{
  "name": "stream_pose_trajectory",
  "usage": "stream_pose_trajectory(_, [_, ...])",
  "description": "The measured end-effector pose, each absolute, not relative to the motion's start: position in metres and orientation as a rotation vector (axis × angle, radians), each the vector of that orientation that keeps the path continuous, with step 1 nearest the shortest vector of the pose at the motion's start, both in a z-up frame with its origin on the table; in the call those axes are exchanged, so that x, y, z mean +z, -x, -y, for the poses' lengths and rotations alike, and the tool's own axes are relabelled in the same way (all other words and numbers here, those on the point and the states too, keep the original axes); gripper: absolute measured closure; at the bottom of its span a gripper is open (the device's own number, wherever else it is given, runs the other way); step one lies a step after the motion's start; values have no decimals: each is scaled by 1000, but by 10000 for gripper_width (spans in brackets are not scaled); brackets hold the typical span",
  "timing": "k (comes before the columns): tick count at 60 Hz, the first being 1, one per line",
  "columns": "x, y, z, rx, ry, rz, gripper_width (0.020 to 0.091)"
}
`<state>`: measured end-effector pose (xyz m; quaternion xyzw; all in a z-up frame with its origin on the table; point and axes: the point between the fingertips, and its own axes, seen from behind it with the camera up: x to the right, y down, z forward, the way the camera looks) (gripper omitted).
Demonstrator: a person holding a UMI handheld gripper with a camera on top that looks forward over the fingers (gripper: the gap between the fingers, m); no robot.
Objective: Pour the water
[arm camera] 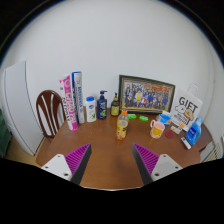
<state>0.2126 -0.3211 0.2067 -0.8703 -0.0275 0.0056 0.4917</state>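
My gripper (112,158) is open above a brown wooden table (110,165), and nothing lies between its two magenta pads (78,157). Well beyond the fingers, an orange-yellow bottle (122,126) stands upright near the middle of the table. To its right sits a small yellow cup (157,128) with a blue-capped bottle (164,118) just behind it. I am far from all of them.
Along the wall stand a pink box (68,102), a tall carton (77,96), a white bottle (90,109), a dark bottle (102,105), a framed photo (146,96) and a gift card stand (188,112). A wooden chair (50,110) sits beyond the table's left side.
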Motion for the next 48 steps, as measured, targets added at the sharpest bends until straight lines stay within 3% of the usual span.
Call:
stream_pose_trajectory(25, [160, -227, 276, -83, 2162, 20, 252])
stream_pose_trajectory(48, [87, -256, 145, -11, 2114, 71, 249])
